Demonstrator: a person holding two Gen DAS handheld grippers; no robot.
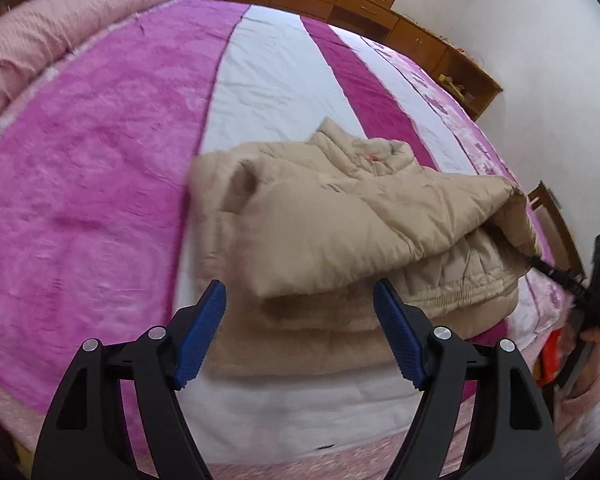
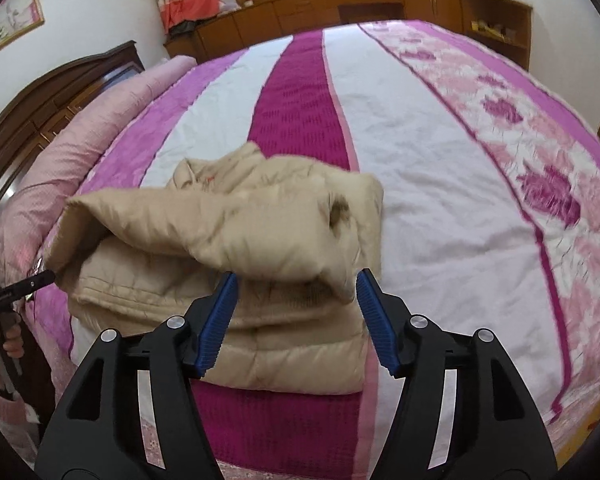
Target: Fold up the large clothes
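**Padded jacket folded over on the bed, both grippers let go**

The beige padded jacket (image 1: pixel 340 236) lies near the front edge of the bed (image 1: pixel 100 160), across the white and magenta stripes of the bedspread. Its upper part has been brought forward over the lower part, so a thick folded layer sits on top and the elastic hem shows beneath it at the side. The collar end bunches up at the far side, away from the cameras.

The left hand-held gripper (image 1: pixel 300 332) has its blue pads (image 1: pixel 202 332) standing well apart, with nothing pinched between them; the jacket's near edge lies beyond and below the tips. The right hand-held gripper (image 2: pixel 296 320) is likewise spread, its pads (image 2: pixel 376 320) either side of the folded edge in the picture without pressing on it. Neither one carries any cloth.

As I judge it, one main fold is made and the garment has been released. The bundle is loose and puffy, with an uneven top layer and a corner hanging open at one side, so it probably wants at least another fold or some tidying before it counts as done. A pink quilt (image 1: pixel 60 32) lies rolled along the head of the bed, well apart from the jacket.
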